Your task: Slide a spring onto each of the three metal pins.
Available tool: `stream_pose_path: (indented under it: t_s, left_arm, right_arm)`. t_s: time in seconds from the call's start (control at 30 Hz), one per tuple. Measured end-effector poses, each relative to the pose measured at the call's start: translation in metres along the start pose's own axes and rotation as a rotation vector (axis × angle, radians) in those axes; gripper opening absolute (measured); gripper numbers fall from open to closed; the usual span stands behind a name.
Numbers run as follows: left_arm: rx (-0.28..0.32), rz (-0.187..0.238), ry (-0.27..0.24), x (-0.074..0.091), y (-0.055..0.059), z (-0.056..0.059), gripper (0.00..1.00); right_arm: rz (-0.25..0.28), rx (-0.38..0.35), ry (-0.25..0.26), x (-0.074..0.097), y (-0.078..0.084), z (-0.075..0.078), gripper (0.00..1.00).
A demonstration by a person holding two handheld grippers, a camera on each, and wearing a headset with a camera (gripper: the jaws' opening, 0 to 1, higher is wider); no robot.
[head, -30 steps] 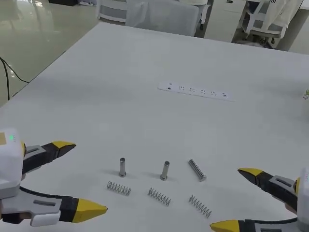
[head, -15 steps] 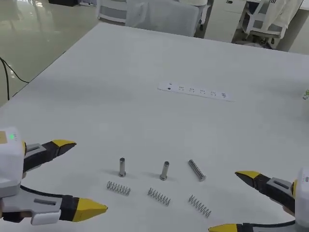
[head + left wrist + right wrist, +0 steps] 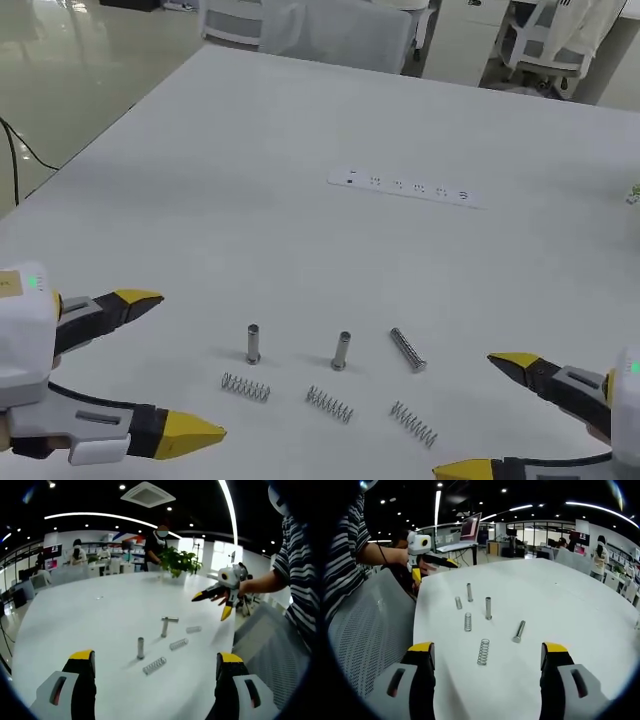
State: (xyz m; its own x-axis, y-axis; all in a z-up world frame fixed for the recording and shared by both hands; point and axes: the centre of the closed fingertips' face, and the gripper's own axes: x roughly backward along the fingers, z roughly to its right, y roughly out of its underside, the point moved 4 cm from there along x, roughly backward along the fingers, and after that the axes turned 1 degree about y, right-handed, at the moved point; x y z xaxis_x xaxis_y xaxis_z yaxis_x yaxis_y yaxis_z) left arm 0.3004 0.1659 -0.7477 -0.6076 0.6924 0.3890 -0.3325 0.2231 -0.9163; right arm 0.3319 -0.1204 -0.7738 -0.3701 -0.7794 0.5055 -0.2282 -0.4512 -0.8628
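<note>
Three metal pins stand in a row on the white table (image 3: 300, 230): the left pin (image 3: 253, 343) and middle pin (image 3: 342, 351) are upright, and the right pin (image 3: 407, 350) lies flat. In front of each pin lies a spring: left (image 3: 246, 388), middle (image 3: 329, 405) and right (image 3: 413, 424). My left gripper (image 3: 168, 365) is open at the near left, a hand's width from the left spring. My right gripper (image 3: 487, 415) is open at the near right, beside the right spring. Neither holds anything. In the right gripper view the flat pin (image 3: 519, 631) and the nearest spring (image 3: 483, 651) lie just ahead of the jaws.
A white power strip (image 3: 405, 188) lies flat mid-table, beyond the pins. Chairs (image 3: 330, 35) stand past the far edge. The table's left edge (image 3: 90, 140) runs diagonally above the floor. A potted plant (image 3: 180, 562) and people are in the background.
Both grippers have shifted only slightly and stay open. The pins and springs lie where they were.
</note>
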Motion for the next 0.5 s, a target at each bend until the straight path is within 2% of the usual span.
stream_pose_path:
  t_s: [0.13, 0.37, 0.5]
  left_arm:
    - [-0.001, 0.006, 0.003, -0.0021, -0.0027, 0.0006, 0.98]
    - [-0.005, 0.006, 0.008, -0.0035, -0.0042, 0.0016, 0.98]
    - [-0.004, 0.006, 0.006, -0.0035, -0.004, 0.0012, 0.98]
  right_arm:
    - [0.005, 0.002, 0.012, 0.0016, 0.0001, 0.0035, 0.92]
    - [-0.018, 0.013, 0.016, 0.0008, 0.003, 0.0055, 0.99]
    - [-0.02, 0.018, 0.015, -0.0016, 0.0003, 0.0077, 0.99]
